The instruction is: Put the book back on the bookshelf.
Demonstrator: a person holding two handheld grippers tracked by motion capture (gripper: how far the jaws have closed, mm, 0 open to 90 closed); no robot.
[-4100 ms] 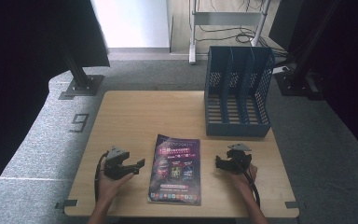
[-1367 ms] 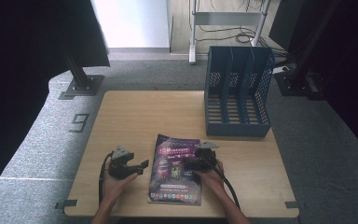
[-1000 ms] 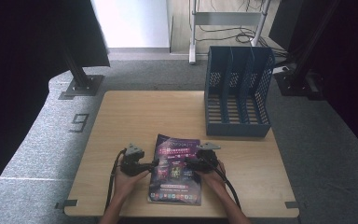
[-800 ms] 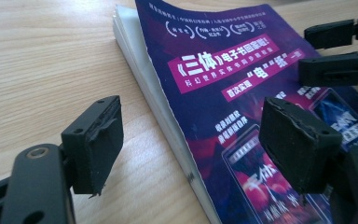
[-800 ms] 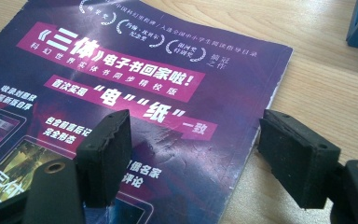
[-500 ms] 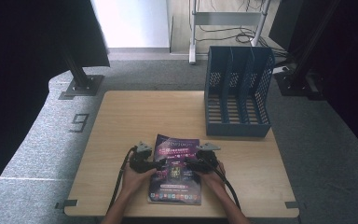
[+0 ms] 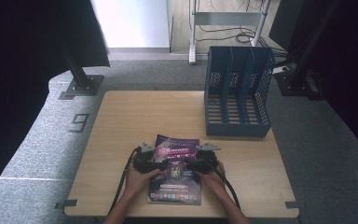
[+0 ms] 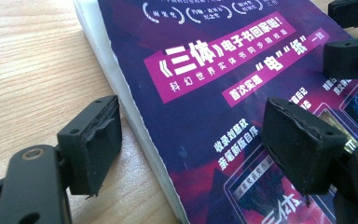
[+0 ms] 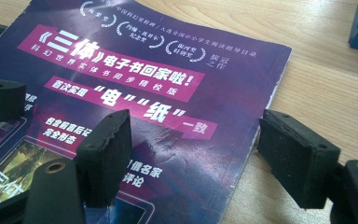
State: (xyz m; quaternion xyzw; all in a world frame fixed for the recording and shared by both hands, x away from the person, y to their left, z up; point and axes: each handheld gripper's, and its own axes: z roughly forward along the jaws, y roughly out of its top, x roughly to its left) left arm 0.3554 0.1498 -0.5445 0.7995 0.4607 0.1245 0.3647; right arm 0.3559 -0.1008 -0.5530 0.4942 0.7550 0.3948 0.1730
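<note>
Nearest to you, your two hands come in from the near edge of the surface, each with a claw. Your left claw sits at the left edge of the book, and your right claw sits at its right edge; the two point toward each other across the cover.

The book lies flat on the wooden surface, close to the near edge and about in the middle between left and right. Its cover is dark purple with white letters on a pink band.

In the left gripper view, your left claw is open. One jaw stands over the bare wood beside the book, the other over the cover, and the white page edge runs between them. The pads do not press on the book. The tips of the other claw show at the far right over the cover.

In the right gripper view, your right claw is also open wide. One jaw stands over the cover of the book, the other over the wood just past its edge. I cannot tell if the pads touch the cover, but they do not squeeze it.

Farther away, at the far right corner of the surface, a blue file holder stands upright, well apart from the book. Behind the surface is grey floor.
</note>
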